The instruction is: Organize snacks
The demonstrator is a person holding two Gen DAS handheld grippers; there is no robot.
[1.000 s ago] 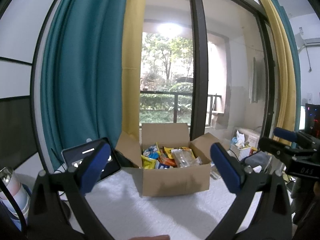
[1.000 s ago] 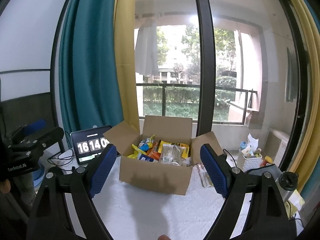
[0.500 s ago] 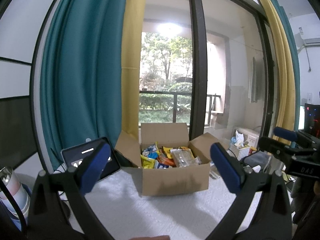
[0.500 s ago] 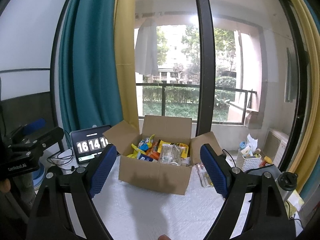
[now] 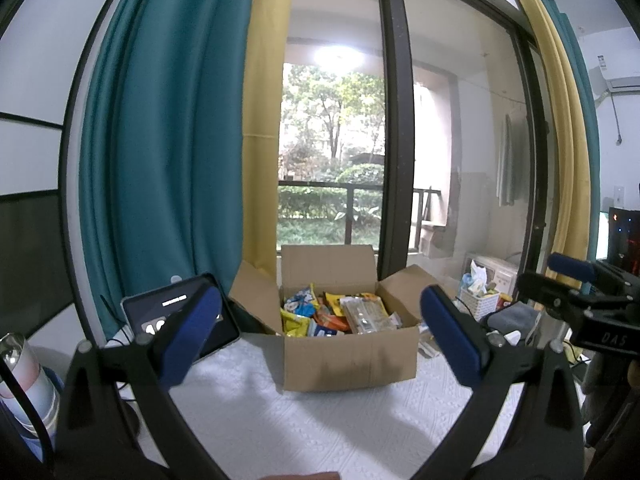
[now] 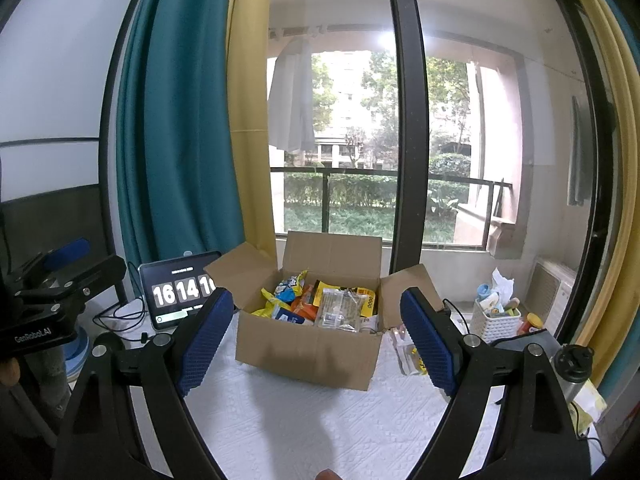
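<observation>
White textured cloth (image 5: 304,420) covers the table surface on which all items stand, with a glazed balcony door and teal and yellow curtains behind.

Nearest the cameras, the left gripper (image 5: 320,334) with black arms and blue ribbed pads hangs above the cloth in front of the brown cardboard box (image 5: 348,356). Its jaws stand wide apart with nothing between them. The right gripper (image 6: 316,336), of the same build, hangs likewise in front of the box, jaws spread wide and empty. Neither gripper touches the box.

The box sits on the cloth with all four flaps folded outward. Inside it lie the mixed snack packets (image 6: 320,300): yellow, blue and orange bags and one clear wrapped pack, filling the box to about rim level. Just right of the box, a small clear packet (image 6: 406,350) lies on the cloth.

Left of the box, a black tablet (image 6: 178,292) stands tilted back, showing large white digits. Right of the box, a white slotted basket (image 6: 494,322) holds small bottles and tissue. Near the basket stands a metal bottle with a black cap (image 6: 574,368).
</observation>
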